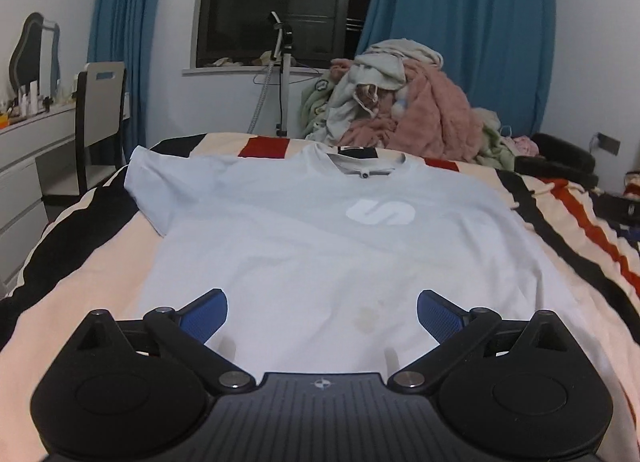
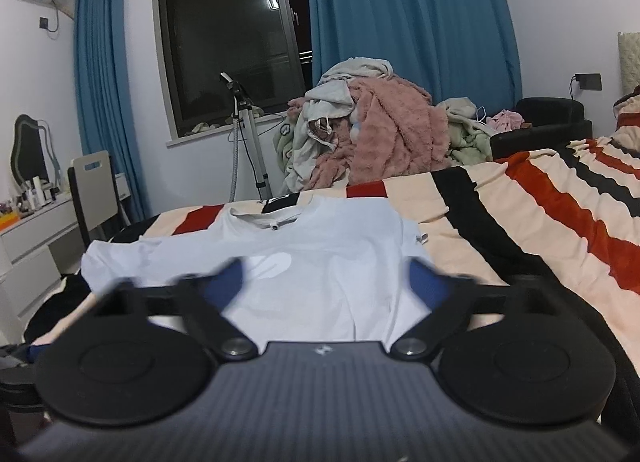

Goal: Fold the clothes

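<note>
Left gripper (image 1: 322, 316) spread wide, nothing between, above pale T-shirt (image 1: 320, 246) flat on striped blanket (image 1: 100, 262); clothes pile (image 1: 400, 102) behind.
Right gripper (image 2: 324, 282) blurred, part open, empty; T-shirt (image 2: 320, 262) ahead, steamer stand (image 2: 248, 130) beyond bed.

The left claw (image 1: 322, 316) fills the lower part of its view, its black body at 6 o'clock. Its two blue pads (image 1: 206, 316) stand wide apart at about 8 and 4 o'clock, sharp in focus, with nothing between them; the black linkage arms splay outward. The right claw (image 2: 326, 282) points slightly downward. Its blue pads (image 2: 424, 284) are blurred and stand apart, gripping nothing. Neither the person's hands nor sleeves show in either view.
</note>
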A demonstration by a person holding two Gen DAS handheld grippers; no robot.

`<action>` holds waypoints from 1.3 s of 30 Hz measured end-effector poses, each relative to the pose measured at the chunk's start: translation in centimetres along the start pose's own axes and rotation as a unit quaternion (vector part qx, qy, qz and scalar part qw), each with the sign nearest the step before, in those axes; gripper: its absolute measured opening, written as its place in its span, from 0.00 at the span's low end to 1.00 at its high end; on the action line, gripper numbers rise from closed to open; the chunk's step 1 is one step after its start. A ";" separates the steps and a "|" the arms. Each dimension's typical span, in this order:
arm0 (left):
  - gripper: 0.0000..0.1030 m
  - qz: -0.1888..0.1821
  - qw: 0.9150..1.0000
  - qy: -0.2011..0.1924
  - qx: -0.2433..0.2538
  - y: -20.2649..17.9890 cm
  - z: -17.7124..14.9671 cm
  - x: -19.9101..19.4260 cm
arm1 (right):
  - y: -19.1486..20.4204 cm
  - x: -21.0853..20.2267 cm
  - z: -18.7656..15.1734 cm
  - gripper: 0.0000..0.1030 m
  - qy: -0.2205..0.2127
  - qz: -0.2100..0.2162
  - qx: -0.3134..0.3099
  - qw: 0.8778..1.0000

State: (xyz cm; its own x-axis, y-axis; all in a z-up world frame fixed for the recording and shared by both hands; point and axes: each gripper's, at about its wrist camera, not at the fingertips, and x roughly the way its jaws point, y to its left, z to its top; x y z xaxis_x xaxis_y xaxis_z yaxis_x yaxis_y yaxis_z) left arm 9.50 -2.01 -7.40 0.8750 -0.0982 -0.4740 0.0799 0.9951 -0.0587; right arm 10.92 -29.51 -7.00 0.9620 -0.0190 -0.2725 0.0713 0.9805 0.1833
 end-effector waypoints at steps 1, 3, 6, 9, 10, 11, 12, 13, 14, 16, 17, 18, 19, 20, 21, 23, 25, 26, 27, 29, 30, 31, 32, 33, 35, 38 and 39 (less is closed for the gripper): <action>0.99 -0.002 1.000 0.000 -0.004 0.2 0.0 0.1 | 0.0 0.1 0.0 0.62 0.000 0.000 0.000 1.000; 0.99 -0.007 1.000 0.003 -0.010 0.5 -0.2 0.1 | -0.4 0.1 -0.1 0.63 0.000 0.009 0.009 1.000; 0.99 -0.009 1.000 0.006 -0.011 0.6 -0.5 0.0 | -1.1 0.3 0.0 0.93 0.009 0.020 0.041 0.999; 0.99 -0.008 1.000 0.006 -0.005 0.4 -0.8 0.1 | -1.6 0.5 0.0 0.92 0.008 0.004 0.055 0.998; 0.99 -0.007 1.000 0.006 -0.004 0.3 -0.9 0.1 | -1.7 0.5 0.0 0.92 0.009 0.000 0.057 0.998; 0.99 -0.006 1.000 0.007 -0.003 0.3 -0.9 0.1 | -1.9 0.6 -0.1 0.92 0.010 -0.003 0.060 0.998; 0.99 -0.004 1.000 0.007 -0.002 0.2 -1.0 0.1 | -2.0 0.6 -0.1 0.92 0.011 -0.004 0.063 0.998; 0.99 -0.003 1.000 0.008 -0.001 0.2 -1.0 0.2 | -2.2 0.6 -0.1 0.92 0.011 -0.003 0.066 0.998; 0.99 -0.001 1.000 0.009 -0.001 0.2 -1.1 0.2 | -2.4 0.6 0.0 0.92 0.012 -0.002 0.068 0.998; 0.99 0.002 1.000 0.013 -0.002 0.2 -1.3 0.3 | -2.8 0.8 0.2 0.92 0.008 0.003 0.076 0.997; 0.99 0.002 1.000 0.016 -0.004 0.2 -1.3 0.3 | -3.0 1.0 0.3 0.92 0.005 0.006 0.081 0.997; 0.99 0.002 1.000 0.018 -0.007 0.3 -1.4 0.3 | -3.3 1.3 0.5 0.92 0.003 0.009 0.087 0.996; 0.99 0.002 1.000 0.019 -0.010 0.3 -1.4 0.3 | -4.1 2.4 0.9 0.92 0.003 0.010 0.101 0.995; 0.99 0.003 1.000 0.020 -0.011 0.3 -1.5 0.3 | -4.9 3.5 1.4 0.92 0.004 0.011 0.115 0.993; 0.99 0.004 1.000 0.019 -0.010 0.3 -1.6 0.3 | -5.7 4.6 1.8 0.88 0.004 0.012 0.129 0.992; 0.99 0.006 1.000 0.019 -0.007 0.2 -1.7 0.4 | -7.4 6.9 2.6 0.63 0.006 0.012 0.159 0.987; 0.99 0.013 1.000 0.019 -0.002 0.1 -1.9 0.7 | -10.8 10.1 2.7 0.61 0.010 -0.006 0.207 0.978; 0.99 0.014 1.000 0.020 -0.001 0.0 -1.9 1.0 | -12.5 11.5 2.2 0.54 0.006 -0.017 0.230 0.973; 0.99 0.015 1.000 0.022 -0.001 0.0 -2.0 1.2 | -14.3 13.1 1.5 0.50 0.012 -0.027 0.260 0.965; 0.99 0.012 1.000 0.024 -0.003 0.0 -2.1 1.8 | -17.6 16.2 -0.1 0.35 0.031 -0.035 0.315 0.948; 0.99 0.010 1.000 0.026 -0.005 0.0 -2.2 2.1 | -19.1 17.6 -1.0 0.35 0.041 -0.031 0.342 0.938; 0.99 0.008 1.000 0.027 -0.006 0.1 -2.2 2.5 | -20.2 18.9 -2.0 0.34 0.042 -0.019 0.367 0.929; 0.99 0.005 1.000 0.027 -0.006 0.1 -2.2 2.9 | -21.0 20.1 -2.8 0.35 0.044 -0.008 0.389 0.920; 0.99 0.002 1.000 0.028 -0.006 0.0 -2.3 3.2 | -21.8 21.4 -3.5 0.35 0.045 0.003 0.411 0.911; 0.99 -0.006 1.000 0.026 -0.005 -0.2 -2.3 3.9 | -23.3 23.9 -4.9 0.34 0.047 0.025 0.451 0.891; 0.99 -0.026 0.999 0.030 -0.019 -0.2 -2.4 4.9 | -23.4 27.4 -5.6 0.34 0.051 0.069 0.467 0.880; 0.99 -0.033 0.999 0.032 -0.025 -0.1 -2.4 5.2 | -23.3 28.5 -5.7 0.34 0.058 0.083 0.465 0.880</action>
State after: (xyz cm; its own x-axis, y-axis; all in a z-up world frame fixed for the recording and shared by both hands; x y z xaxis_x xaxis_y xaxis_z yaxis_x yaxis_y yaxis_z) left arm 12.92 -2.66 -12.02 0.8362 -0.1663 -0.5225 0.1116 0.9846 -0.1348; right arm 35.17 -51.74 -24.47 0.9498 0.1831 -0.2538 0.1688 0.3834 0.9080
